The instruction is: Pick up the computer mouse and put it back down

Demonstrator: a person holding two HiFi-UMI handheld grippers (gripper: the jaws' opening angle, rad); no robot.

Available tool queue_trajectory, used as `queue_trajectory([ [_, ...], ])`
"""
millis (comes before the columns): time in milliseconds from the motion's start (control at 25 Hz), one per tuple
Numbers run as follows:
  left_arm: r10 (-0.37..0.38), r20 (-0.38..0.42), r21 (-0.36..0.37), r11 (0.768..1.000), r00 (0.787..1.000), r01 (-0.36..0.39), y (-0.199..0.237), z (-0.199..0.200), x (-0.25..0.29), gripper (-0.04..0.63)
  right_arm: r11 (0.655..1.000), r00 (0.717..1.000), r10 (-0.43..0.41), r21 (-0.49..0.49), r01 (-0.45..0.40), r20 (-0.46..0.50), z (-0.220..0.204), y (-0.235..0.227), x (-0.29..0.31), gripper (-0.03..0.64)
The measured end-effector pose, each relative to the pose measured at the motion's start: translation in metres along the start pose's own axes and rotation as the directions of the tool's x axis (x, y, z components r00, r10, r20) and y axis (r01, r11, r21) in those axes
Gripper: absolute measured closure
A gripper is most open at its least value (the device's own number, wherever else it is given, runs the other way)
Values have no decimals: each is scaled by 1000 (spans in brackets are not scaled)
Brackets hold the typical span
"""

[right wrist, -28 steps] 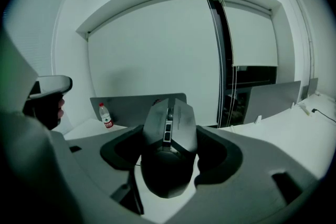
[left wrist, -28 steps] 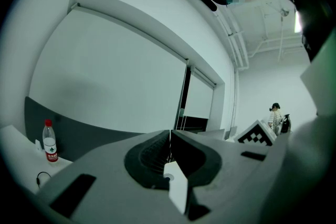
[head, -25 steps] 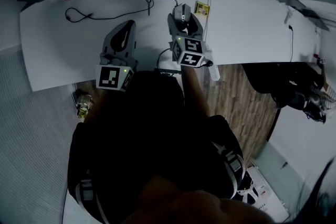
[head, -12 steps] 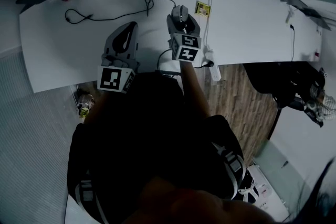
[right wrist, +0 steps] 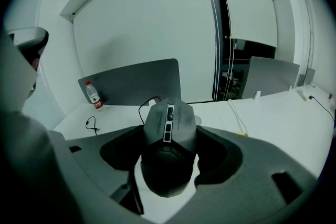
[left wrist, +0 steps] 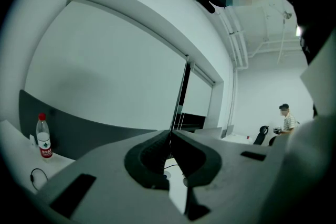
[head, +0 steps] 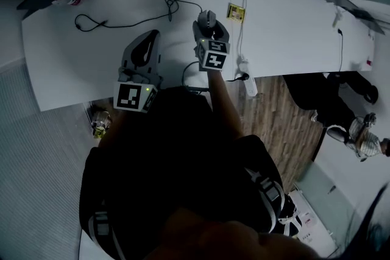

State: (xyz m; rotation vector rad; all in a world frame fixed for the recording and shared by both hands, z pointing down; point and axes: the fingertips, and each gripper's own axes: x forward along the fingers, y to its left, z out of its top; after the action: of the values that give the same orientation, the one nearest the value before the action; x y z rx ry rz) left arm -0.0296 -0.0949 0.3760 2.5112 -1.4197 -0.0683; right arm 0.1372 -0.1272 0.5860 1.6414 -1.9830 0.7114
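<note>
While the left gripper point(head: 148, 41) hangs over the white counter point(head: 292, 27) left of centre in the head view, the right gripper point(head: 209, 26) has the task's thing. The left gripper's grey jaws are pressed together with nothing between them.

The dark grey, angular computer mouse point(right wrist: 167, 136) fills the lower middle of the right gripper view. It sits between that gripper's two jaws, and the dark pads point(right wrist: 212, 152) bear on its flanks. The jaws are therefore pinching it, not merely straddling it.

Its long axis runs straight along the gripper's line of sight. The rounded rear lies toward the gripper's body, and the nose with the scroll wheel points away, toward the back edge of the counter. In the head view the mouse point(head: 208, 16) shows at upper centre, just above the gripper's cube of square markers point(head: 213, 56).

A thin black cord point(right wrist: 143, 108) leaves the nose toward the upper left of the right gripper view. Farther that way, a clear plastic bottle with a red cap point(right wrist: 93, 95) stands at the far end of the counter, well apart from the work.

White counter shows beneath the rear of the mouse, and the nose looks slightly raised. I judge it to be off the surface or only just resting on it; the views do not settle which.

Since the mouse lies square in the grasp, putting it down should need only a straight descent that keeps the long axis level. The jaws should then spread sideways, clear of both flanks. The left gripper is well off to the left and has no part in it.
</note>
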Motion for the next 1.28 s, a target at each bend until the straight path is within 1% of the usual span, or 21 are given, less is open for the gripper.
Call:
queue_trajectory([
  [240,-3,-7,-2,1000,1000,3,5,-2,2,588,1000,999,-9,11,10,-41,-14,-3,17,322],
  [400,2,-10,-4,1000,1000,-2,11,-1,2,588,1000,996,-14,20,16,-84,-35,-7,30,322],
  [520,1,-14,-4,1000,1000,-1,13,-3,4,588,1000,996,-12,13,13,-90,-36,-6,37,322],
  [720,1,-21,-5,1000,1000,-1,15,-6,6,588,1000,991,-16,15,18,-130,-46,-7,47,322],
  [840,1,-24,-1,1000,1000,-1,16,-8,8,588,1000,991,-12,18,15,-131,-45,-6,54,322],
  [920,2,-24,-1,1000,1000,-2,17,-9,8,588,1000,989,-23,16,25,-149,-53,-9,57,322],
  [1040,4,-15,-1,1000,1000,-4,18,-7,9,588,1000,986,-12,21,16,-169,-59,-6,62,322],
  [1280,9,-31,-10,1000,999,-10,18,-11,11,588,1000,976,-14,19,19,-218,-77,-9,74,322],
])
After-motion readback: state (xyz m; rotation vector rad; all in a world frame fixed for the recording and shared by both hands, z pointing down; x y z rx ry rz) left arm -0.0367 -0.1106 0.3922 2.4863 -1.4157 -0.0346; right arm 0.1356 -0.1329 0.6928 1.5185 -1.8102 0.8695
